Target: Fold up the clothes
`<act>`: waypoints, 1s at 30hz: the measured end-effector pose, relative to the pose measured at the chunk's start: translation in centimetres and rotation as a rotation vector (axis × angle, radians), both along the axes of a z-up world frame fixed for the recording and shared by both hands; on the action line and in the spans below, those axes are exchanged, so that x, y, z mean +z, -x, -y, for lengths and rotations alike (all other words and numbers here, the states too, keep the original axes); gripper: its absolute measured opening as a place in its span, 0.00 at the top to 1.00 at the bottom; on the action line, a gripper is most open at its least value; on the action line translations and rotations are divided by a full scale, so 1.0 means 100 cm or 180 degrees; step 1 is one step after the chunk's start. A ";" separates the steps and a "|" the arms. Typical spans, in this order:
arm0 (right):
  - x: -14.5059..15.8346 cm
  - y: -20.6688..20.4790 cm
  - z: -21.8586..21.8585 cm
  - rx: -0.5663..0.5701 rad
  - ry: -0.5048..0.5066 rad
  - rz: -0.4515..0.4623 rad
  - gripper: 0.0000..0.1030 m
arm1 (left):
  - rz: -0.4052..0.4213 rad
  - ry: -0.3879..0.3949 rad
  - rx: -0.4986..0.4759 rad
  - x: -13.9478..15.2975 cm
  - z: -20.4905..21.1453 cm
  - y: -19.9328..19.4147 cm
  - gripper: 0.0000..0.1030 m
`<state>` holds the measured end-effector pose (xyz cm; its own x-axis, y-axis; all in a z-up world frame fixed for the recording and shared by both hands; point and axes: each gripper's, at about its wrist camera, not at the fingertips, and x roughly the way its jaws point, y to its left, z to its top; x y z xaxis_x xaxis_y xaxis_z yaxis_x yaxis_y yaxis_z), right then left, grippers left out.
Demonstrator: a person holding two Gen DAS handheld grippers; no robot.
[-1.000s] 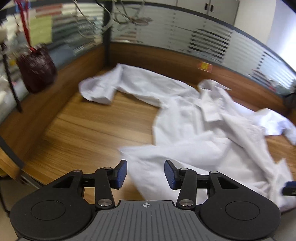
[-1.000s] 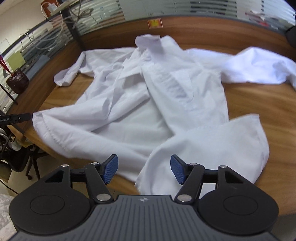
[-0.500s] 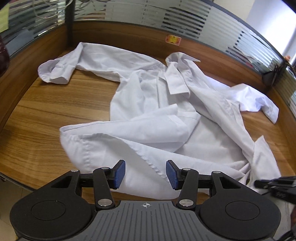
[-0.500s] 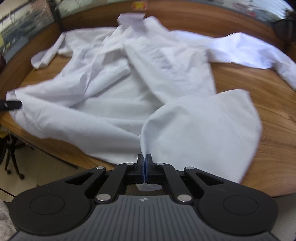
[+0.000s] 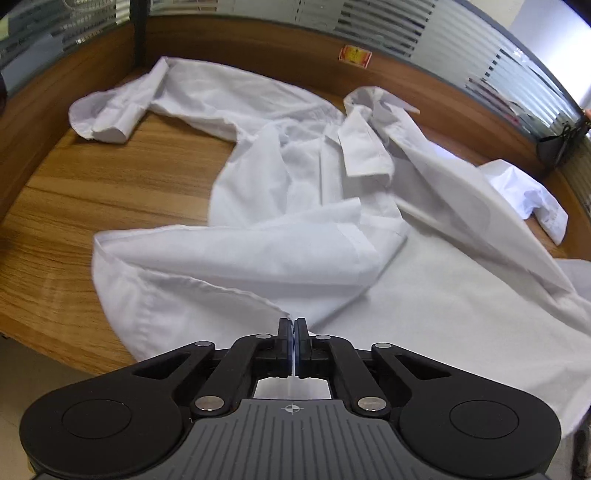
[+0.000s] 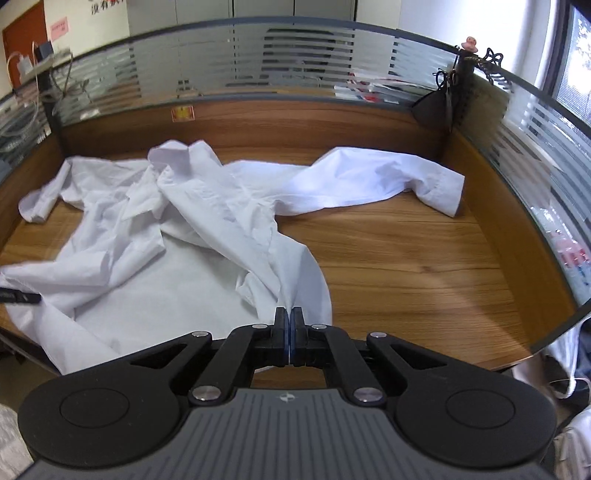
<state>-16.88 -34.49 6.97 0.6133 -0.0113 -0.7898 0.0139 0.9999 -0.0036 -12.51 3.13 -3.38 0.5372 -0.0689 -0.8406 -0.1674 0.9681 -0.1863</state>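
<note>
A white long-sleeved shirt (image 5: 303,229) lies crumpled on the wooden desk (image 5: 110,184), collar toward the far partition, sleeves spread to both sides. My left gripper (image 5: 294,325) is shut on the shirt's hem at the near desk edge. My right gripper (image 6: 287,314) is shut on the shirt's (image 6: 207,229) hem on the other side, with the cloth pulled taut up to the jaws. The left gripper's tip (image 6: 18,296) shows at the left edge of the right wrist view.
The desk (image 6: 406,258) is walled by wooden panels with frosted glass partitions (image 6: 258,62) at the back and sides. A dark bag (image 6: 432,107) hangs on the right partition. A dark post (image 5: 138,33) stands at the back left corner.
My left gripper has closed on the shirt's hem. My right gripper, shut on the hem since half a second ago, has pulled back and turned right, drawing the cloth taut.
</note>
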 end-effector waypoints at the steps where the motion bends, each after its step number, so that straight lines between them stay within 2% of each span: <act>1: -0.003 0.000 0.001 0.0022 0.0011 -0.0066 0.99 | 0.0008 -0.0049 0.0010 0.003 -0.002 0.004 0.98; 4: -0.023 -0.002 0.002 0.0079 -0.0032 -0.0329 0.99 | -0.0143 -0.0144 0.0038 0.003 -0.008 0.021 0.98; 9: -0.069 -0.003 0.000 0.0241 -0.0093 -0.0789 0.98 | -0.0548 -0.0170 0.0053 -0.008 -0.008 0.053 0.97; 12: -0.072 -0.012 -0.006 0.0383 -0.0072 -0.0765 0.91 | -0.0757 -0.0156 0.0041 -0.022 -0.001 0.073 0.96; 13: -0.072 -0.014 -0.008 0.0433 -0.0064 -0.0750 0.84 | -0.0741 -0.0171 0.0041 -0.022 0.002 0.080 0.96; 14: -0.072 -0.017 -0.011 0.0482 -0.0055 -0.0735 0.82 | -0.0685 -0.0189 0.0054 -0.020 0.005 0.086 0.89; 15: -0.072 -0.020 -0.013 0.0531 -0.0046 -0.0720 0.76 | -0.0604 -0.0194 0.0078 -0.016 0.008 0.090 0.75; 17: -0.066 -0.030 -0.017 0.0688 0.0000 -0.0628 0.68 | -0.0377 -0.0227 0.0160 -0.005 0.010 0.098 0.54; 18: -0.062 -0.036 -0.018 0.0750 0.0012 -0.0585 0.65 | -0.0244 -0.0287 0.0171 0.002 0.012 0.098 0.52; 20: -0.054 -0.047 -0.022 0.0864 0.0033 -0.0497 0.63 | 0.0021 -0.0420 0.0178 0.015 0.014 0.099 0.50; 22: -0.049 -0.055 -0.030 0.0967 0.0018 -0.0410 0.61 | 0.0151 -0.0599 0.0157 0.022 0.017 0.093 0.46; 26: -0.039 -0.070 -0.046 0.1171 -0.0025 -0.0234 0.56 | 0.0230 -0.0906 0.0136 0.024 0.017 0.077 0.44; 30: -0.033 -0.089 -0.071 0.1399 -0.0197 -0.0080 0.51 | 0.0213 -0.0893 0.0178 0.015 0.011 0.067 0.44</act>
